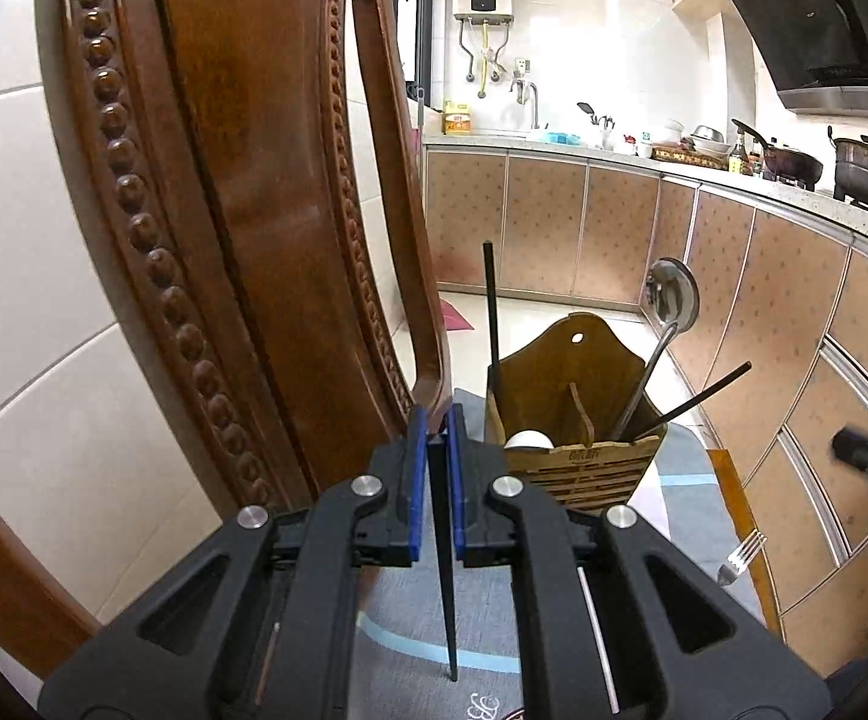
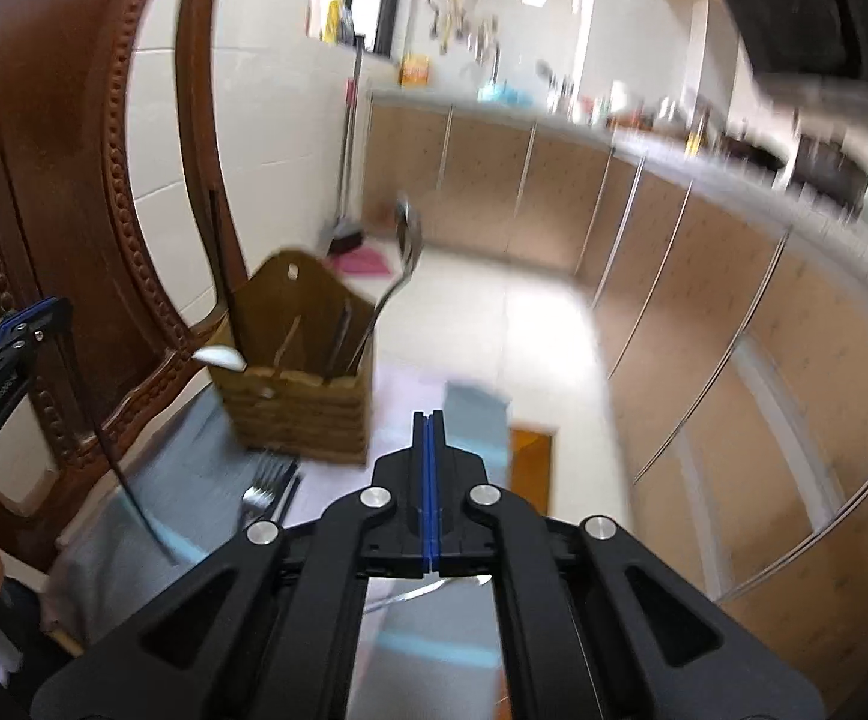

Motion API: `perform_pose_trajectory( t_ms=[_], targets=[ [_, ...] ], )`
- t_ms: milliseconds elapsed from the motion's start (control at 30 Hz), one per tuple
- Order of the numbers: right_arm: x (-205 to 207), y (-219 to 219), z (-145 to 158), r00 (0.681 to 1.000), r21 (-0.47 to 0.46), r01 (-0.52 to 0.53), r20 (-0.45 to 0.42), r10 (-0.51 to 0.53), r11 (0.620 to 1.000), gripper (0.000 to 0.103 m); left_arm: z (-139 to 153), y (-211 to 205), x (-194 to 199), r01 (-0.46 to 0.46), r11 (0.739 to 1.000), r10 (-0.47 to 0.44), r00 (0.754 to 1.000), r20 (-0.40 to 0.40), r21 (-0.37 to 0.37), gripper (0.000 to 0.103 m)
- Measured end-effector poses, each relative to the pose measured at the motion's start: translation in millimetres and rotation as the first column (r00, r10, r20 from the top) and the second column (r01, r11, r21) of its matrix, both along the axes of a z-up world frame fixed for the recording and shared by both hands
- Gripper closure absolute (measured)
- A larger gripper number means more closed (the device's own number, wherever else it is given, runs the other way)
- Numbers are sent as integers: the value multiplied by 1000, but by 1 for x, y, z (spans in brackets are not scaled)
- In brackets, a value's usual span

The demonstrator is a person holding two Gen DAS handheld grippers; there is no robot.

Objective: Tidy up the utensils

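Nearest you, your left gripper (image 1: 434, 450) is pinching a black chopstick (image 1: 443, 570), tip hanging over the grey mat (image 1: 410, 648), while your right gripper (image 2: 429, 438) is carrying nothing, its pads pressed together. A fork (image 1: 740, 555) is lying on the mat's right edge, still waiting; the blurred right view may be showing more than one. Farther off, the wooden holder (image 1: 578, 420) is already keeping a ladle (image 1: 671, 300), two chopsticks and a white spoon (image 1: 527, 439).
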State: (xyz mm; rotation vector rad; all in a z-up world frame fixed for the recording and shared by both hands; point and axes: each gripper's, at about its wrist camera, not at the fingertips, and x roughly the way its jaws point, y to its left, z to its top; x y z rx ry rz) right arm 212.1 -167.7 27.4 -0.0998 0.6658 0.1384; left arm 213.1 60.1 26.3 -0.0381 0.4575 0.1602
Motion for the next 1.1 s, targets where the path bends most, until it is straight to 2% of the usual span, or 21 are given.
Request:
perform_pose_trajectory(
  t_ms=[67,100,167,233,367,467,567,733,833,933,1033,1100],
  targets=[
    [14,-6,-21,995,39,-4,-96,8,999,100,1,1,-4,4,1000,-4,1000,1,-1,96],
    [24,-12,-36,988,55,16,-152,-7,998,91,1,1,-6,9,1000,-9,1000,1,1,96],
    [39,-23,-63,971,56,64,-234,-49,996,84,1,0,-8,15,1000,-15,1000,3,9,96],
    [53,-40,-92,945,45,142,-303,-122,989,84,0,-1,-10,18,1000,-18,1000,6,14,96],
    [67,-74,-125,897,129,261,-399,-191,957,84,0,-3,-17,26,999,-27,1000,11,26,96],
    [74,-91,-135,879,152,305,-425,-216,940,82,0,-4,-18,36,999,-36,999,9,22,96],
    [81,-98,-146,867,202,304,-463,-182,931,81,1,-6,-18,42,999,-42,999,7,21,96],
    [89,-105,-167,846,210,325,-500,-185,922,81,0,-7,-18,42,999,-42,999,8,26,96],
    [94,-115,-172,846,261,330,-508,-162,907,76,1,-6,-19,40,999,-41,999,6,28,96],
    [97,-121,-177,853,357,322,-512,-105,877,76,1,-7,-19,38,999,-38,999,5,31,96],
    [101,-125,-177,858,423,319,-509,-69,848,76,1,-7,-17,34,999,-34,999,2,30,96],
    [102,-125,-175,861,438,313,-505,-58,842,76,1,-7,-16,30,999,-30,1000,1,30,96]
  ],
)
